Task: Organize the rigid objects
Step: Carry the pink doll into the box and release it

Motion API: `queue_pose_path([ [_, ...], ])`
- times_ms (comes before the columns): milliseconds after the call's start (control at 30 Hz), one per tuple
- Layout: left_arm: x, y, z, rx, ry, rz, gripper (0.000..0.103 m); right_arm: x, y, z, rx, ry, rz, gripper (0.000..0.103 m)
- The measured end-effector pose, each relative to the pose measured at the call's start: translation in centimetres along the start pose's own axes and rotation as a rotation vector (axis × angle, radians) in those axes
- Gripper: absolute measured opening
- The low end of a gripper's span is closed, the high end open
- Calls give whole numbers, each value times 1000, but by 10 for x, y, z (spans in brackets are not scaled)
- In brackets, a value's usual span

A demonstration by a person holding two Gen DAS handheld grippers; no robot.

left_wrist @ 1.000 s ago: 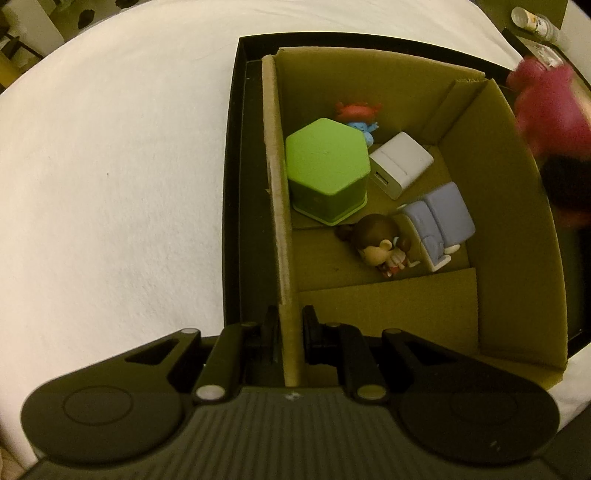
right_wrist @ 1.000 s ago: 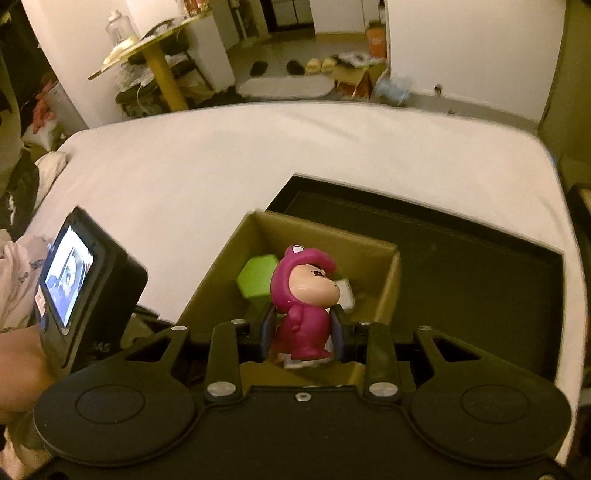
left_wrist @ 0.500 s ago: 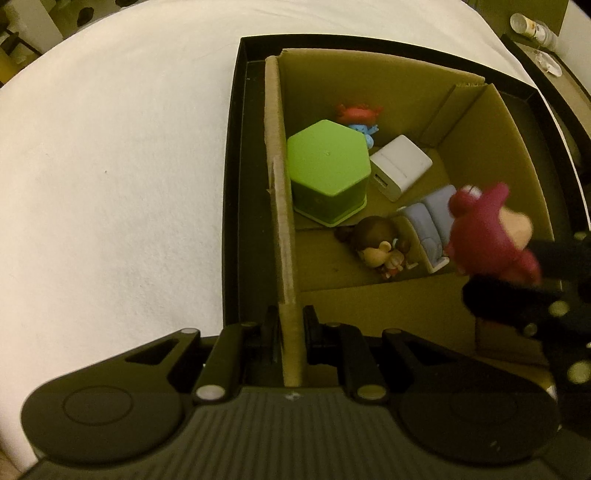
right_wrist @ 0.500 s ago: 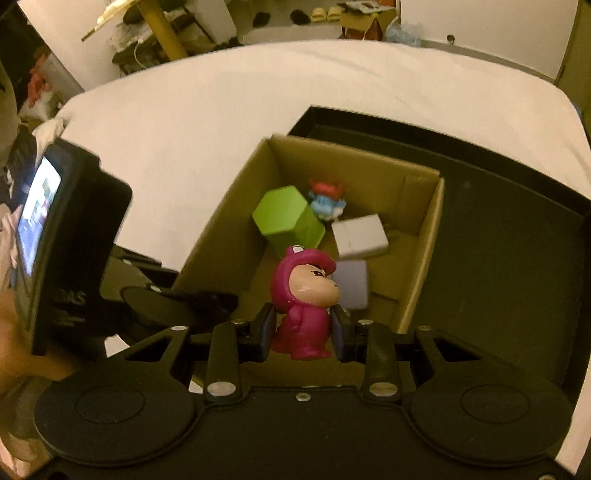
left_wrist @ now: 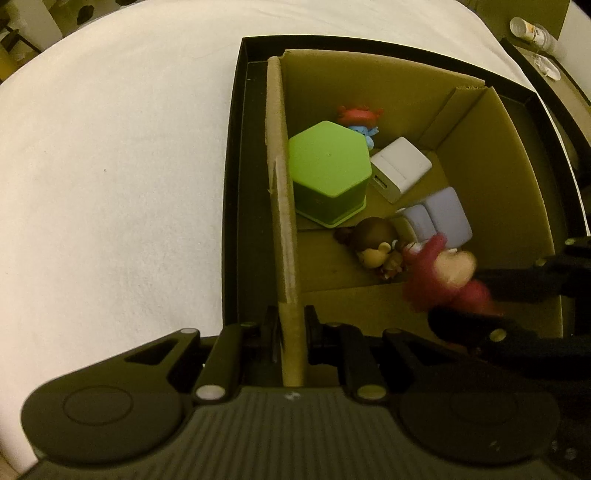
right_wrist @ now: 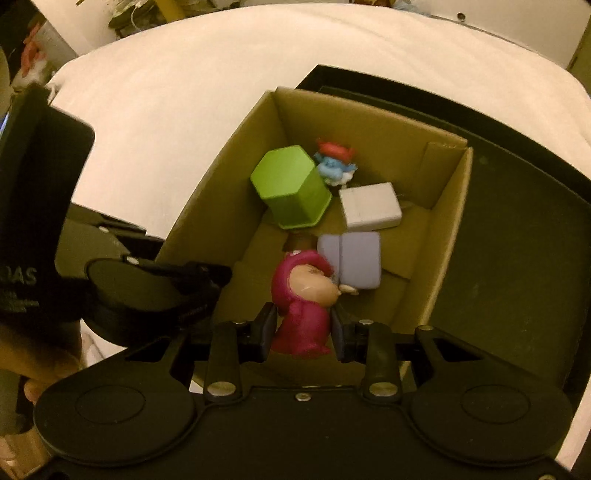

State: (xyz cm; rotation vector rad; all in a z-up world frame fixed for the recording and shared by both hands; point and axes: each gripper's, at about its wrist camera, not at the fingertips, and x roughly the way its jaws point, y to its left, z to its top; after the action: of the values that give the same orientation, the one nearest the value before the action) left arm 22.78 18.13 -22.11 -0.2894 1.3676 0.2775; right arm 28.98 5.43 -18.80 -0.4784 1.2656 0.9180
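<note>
My right gripper [right_wrist: 301, 330] is shut on a magenta hooded figurine [right_wrist: 304, 299] and holds it inside the near end of an open cardboard box [right_wrist: 448, 236]. The figurine also shows in the left wrist view [left_wrist: 439, 277], blurred, beside a brown-haired figurine [left_wrist: 373, 243]. My left gripper [left_wrist: 291, 334] is shut on the box's left wall [left_wrist: 282, 206]. In the box lie a green hexagonal block [right_wrist: 291, 186], a blue figurine with a red hat [right_wrist: 334, 162], a white cube [right_wrist: 369, 206] and a lavender block [right_wrist: 352, 264].
The box stands in a shallow black tray [right_wrist: 517, 221] on a white cloth-covered surface [left_wrist: 110, 166]. The left hand-held device [right_wrist: 37, 229] is close at the left of the right wrist view. A jar [left_wrist: 532, 31] stands beyond the tray.
My right gripper has carried the magenta figurine from above the box's right wall down into the box, near the brown-haired figurine. My left gripper has kept its hold on the wall.
</note>
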Motion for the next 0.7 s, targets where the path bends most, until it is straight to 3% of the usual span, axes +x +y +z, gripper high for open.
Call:
queue_pose_path([
  [267,-1,-1,0,5,-2,4,13,9,10,0,-64,-2,-57,33],
  [700,-6,-6,6,25,23,19,14,-17,-3,-1,-22,-44,-33,34],
])
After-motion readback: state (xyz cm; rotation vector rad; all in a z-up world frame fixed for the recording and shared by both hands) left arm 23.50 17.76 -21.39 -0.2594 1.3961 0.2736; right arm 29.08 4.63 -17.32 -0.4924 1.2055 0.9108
